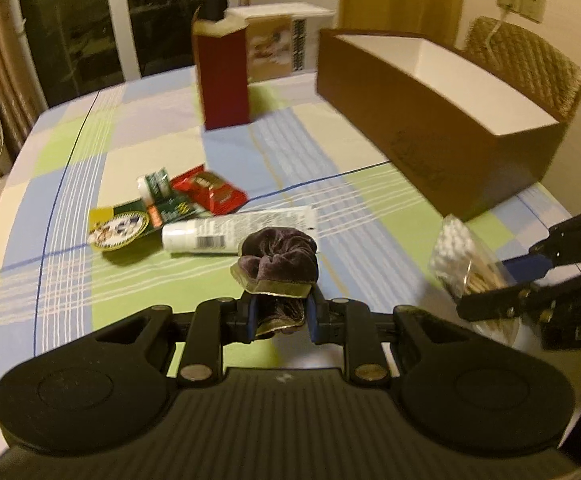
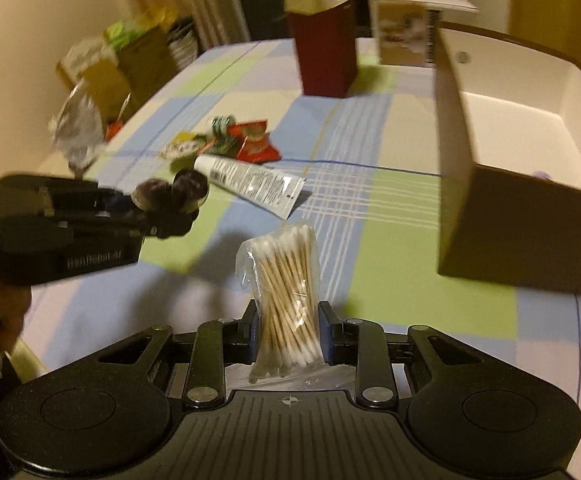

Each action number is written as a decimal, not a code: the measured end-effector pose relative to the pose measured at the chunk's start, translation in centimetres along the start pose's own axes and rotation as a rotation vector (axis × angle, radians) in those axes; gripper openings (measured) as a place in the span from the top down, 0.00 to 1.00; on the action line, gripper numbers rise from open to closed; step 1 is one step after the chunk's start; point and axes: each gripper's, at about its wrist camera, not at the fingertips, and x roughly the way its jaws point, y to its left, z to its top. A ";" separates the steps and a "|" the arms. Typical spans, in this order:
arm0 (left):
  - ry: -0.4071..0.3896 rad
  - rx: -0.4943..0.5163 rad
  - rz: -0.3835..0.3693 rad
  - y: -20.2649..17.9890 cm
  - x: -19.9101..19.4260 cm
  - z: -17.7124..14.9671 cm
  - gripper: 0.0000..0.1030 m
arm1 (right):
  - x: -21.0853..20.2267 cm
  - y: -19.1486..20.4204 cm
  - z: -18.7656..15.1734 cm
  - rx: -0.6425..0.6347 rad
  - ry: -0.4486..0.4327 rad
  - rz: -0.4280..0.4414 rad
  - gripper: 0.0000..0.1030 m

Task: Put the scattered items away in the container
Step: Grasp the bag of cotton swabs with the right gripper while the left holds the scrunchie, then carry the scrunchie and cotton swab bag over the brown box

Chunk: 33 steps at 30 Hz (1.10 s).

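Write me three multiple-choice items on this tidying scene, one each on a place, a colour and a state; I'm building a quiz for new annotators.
1. Where does the white tube lie?
A. inside the brown box
B. flat on the checked tablecloth
C. on top of the red carton

2. What colour is the scrunchie in the left gripper?
A. dark purple
B. bright yellow
C. white

3. What state is the right gripper in?
A. wide open, holding nothing
B. shut on the red sachet
C. shut on the bag of cotton swabs

Answers:
1. B: the tube rests on the tablecloth beside the sachets, outside the brown box.
2. A: the velvet fabric pinched there looks dark purple.
3. C: both fingers press the clear bag of wooden-stick swabs, which is held above the table.
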 end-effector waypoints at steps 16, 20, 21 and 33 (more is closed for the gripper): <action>-0.095 0.073 -0.030 -5.3 -4.3 3.0 0.82 | -7.6 -2.1 1.0 0.096 -0.203 -0.148 0.70; -0.139 0.104 -0.059 -7.0 -4.4 5.6 0.82 | -9.4 -4.7 2.8 0.120 -0.252 -0.192 0.70; -0.151 0.115 -0.067 -7.6 -4.4 6.5 0.82 | -9.7 -5.3 3.3 0.120 -0.264 -0.209 0.70; -0.239 0.230 -0.165 -14.1 -0.8 14.5 0.82 | -10.6 -12.7 7.3 0.122 -0.308 -0.342 0.70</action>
